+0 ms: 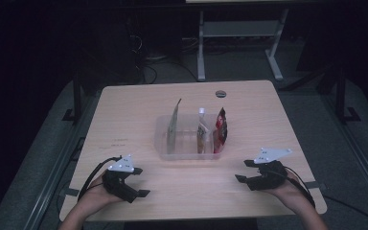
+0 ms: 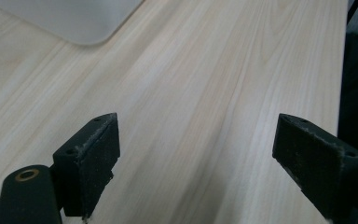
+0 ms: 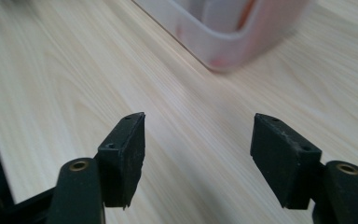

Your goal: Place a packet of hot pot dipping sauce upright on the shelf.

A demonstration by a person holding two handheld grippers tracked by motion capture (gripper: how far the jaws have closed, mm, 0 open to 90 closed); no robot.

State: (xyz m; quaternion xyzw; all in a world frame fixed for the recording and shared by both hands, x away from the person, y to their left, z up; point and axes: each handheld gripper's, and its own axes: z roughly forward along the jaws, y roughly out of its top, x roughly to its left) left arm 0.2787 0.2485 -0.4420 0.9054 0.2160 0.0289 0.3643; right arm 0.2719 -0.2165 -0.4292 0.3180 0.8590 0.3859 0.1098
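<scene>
A: Nearest us, both tools rest low at the front of the counter (image 1: 124,103). The left tool (image 1: 141,181) is spread with bare wood between its jaws; the right tool (image 1: 242,170) is spread too, and empty.

B: And the things to be worked?

A: Farther back, mid-counter, sits a clear tray (image 1: 162,139). In it stand a pale flat packet (image 1: 174,125) at the left, a capped pouch (image 1: 202,134) in the middle, and a red packet (image 1: 220,128) at the right, just beside the pouch.

B: Which way do they point?

A: All three stand on edge, long axis near upright, the pale one's top leaning slightly right.

B: So how to pick well?

A: I'd judge: come from above, jaws across the thin faces, and pinch the top edge without nudging the neighbour or the tray wall.
</scene>
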